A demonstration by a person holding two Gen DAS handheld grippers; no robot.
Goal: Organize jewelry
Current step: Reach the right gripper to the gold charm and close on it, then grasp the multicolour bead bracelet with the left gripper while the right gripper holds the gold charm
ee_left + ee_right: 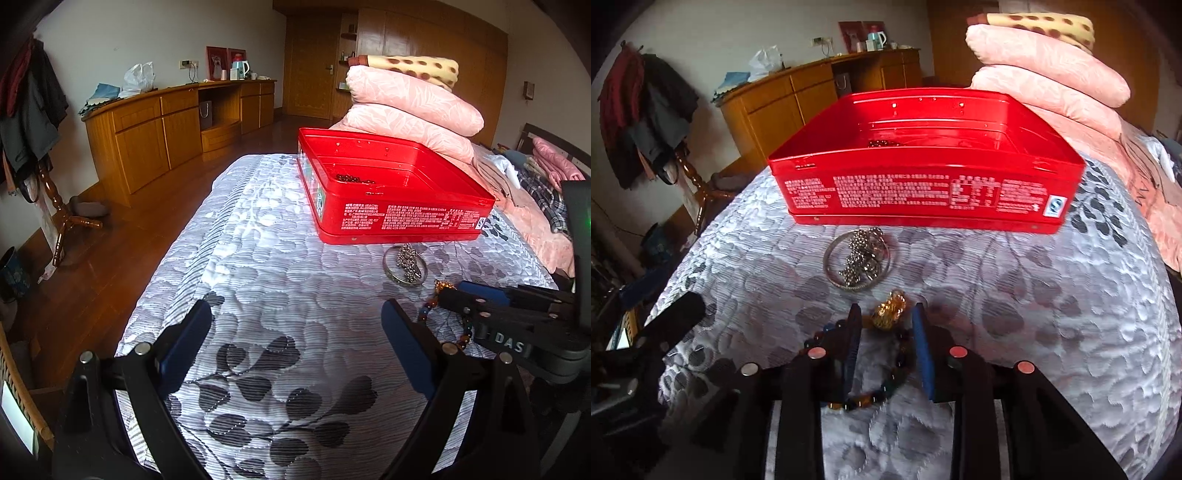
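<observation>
A red tin box [399,218] [923,192] stands open on the bed, with a dark bead string [352,179] [884,143] inside. In front of it lie a silver bangle [389,275] [831,273] and a silver bead chain [408,258] [860,258]. A multicoloured bead bracelet with a gold charm [890,310] [445,285] lies on the quilt. My right gripper [886,328] [450,295] straddles it, jaws partly open, not clamped. My left gripper [295,321] is open and empty over bare quilt, left of the jewelry.
The bed has a grey leaf-pattern quilt [266,280]. Pink folded bedding [413,107] is stacked behind the box, clothes lie to the right. A wooden cabinet [159,129] and a coat stand [55,199] stand beyond the bed's left edge.
</observation>
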